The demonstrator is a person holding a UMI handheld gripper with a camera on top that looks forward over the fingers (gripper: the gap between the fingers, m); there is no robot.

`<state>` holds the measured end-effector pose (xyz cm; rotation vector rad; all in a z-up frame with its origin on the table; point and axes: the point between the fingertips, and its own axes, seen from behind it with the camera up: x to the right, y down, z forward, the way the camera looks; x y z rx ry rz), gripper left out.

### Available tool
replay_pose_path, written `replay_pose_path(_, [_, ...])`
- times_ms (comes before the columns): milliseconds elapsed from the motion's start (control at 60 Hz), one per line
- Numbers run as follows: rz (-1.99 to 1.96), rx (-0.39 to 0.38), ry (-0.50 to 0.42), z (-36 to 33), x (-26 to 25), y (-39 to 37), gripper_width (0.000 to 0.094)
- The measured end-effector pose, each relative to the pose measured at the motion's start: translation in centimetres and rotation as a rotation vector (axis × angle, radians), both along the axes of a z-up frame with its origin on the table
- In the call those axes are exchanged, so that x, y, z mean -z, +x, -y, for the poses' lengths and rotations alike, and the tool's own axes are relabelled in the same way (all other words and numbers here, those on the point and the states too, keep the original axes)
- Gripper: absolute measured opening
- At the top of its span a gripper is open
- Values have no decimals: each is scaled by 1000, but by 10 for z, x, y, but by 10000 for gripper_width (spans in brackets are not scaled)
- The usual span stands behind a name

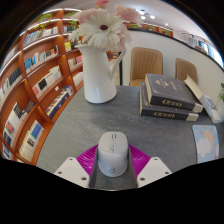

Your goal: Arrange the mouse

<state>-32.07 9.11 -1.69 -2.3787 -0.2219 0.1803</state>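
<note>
A white computer mouse [113, 153] sits between my gripper's [113, 165] two fingers, its front pointing away from me. The magenta pads [88, 158] press against both of its sides with no gap showing. The mouse is over the near part of a grey table [80, 125]. I cannot tell whether it rests on the table or is lifted off it.
A white vase [98, 72] with pale pink flowers stands beyond the mouse to the left. A stack of dark books [170, 97] lies beyond to the right, with a light sheet [207, 140] nearer. Wooden chairs [147, 62] and bookshelves [35, 80] stand behind.
</note>
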Motion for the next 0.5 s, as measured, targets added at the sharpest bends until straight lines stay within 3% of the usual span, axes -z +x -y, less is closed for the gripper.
replay_pose_path(133, [-24, 7, -14, 1, -1, 1, 352])
replay_pose_path(250, [-17, -38, -32, 2, -16, 4, 351])
replay_pose_path(367, [3, -81, 76, -12, -97, 29, 351])
replay_pose_path(500, [-3, -40, 244, -30, -214, 94, 349])
